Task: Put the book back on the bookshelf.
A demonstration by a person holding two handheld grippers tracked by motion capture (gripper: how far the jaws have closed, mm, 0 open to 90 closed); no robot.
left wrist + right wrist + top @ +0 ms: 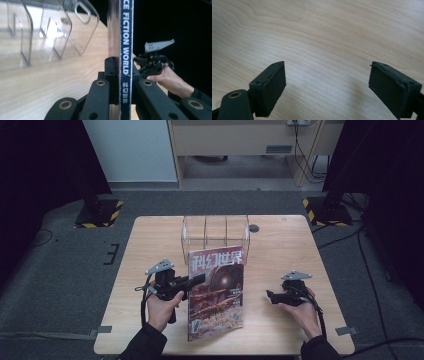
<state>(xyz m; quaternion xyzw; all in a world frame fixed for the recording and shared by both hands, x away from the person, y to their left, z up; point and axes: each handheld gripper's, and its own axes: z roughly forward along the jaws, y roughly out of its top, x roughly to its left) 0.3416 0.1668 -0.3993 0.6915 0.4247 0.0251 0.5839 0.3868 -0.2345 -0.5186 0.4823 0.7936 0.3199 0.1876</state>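
A science-fiction magazine (217, 295) with a red-brown cover stands raised off the wooden table (285, 245), its cover facing the high view. My left gripper (198, 280) is shut on its left edge. In the left gripper view the jaws (122, 68) clamp the dark blue spine (126, 37), which runs straight up. My right gripper (270, 296) hovers to the right of the magazine, apart from it. In the right gripper view its jaws (327, 82) stand wide open over bare wood with nothing between them.
A clear plastic divided rack (215, 232) stands behind the magazine, seen close on the left in the left gripper view (50, 32). A small dark disc (254, 228) lies beside it. Stand bases with yellow-black stripes (97, 212) (325, 210) flank the table's far corners.
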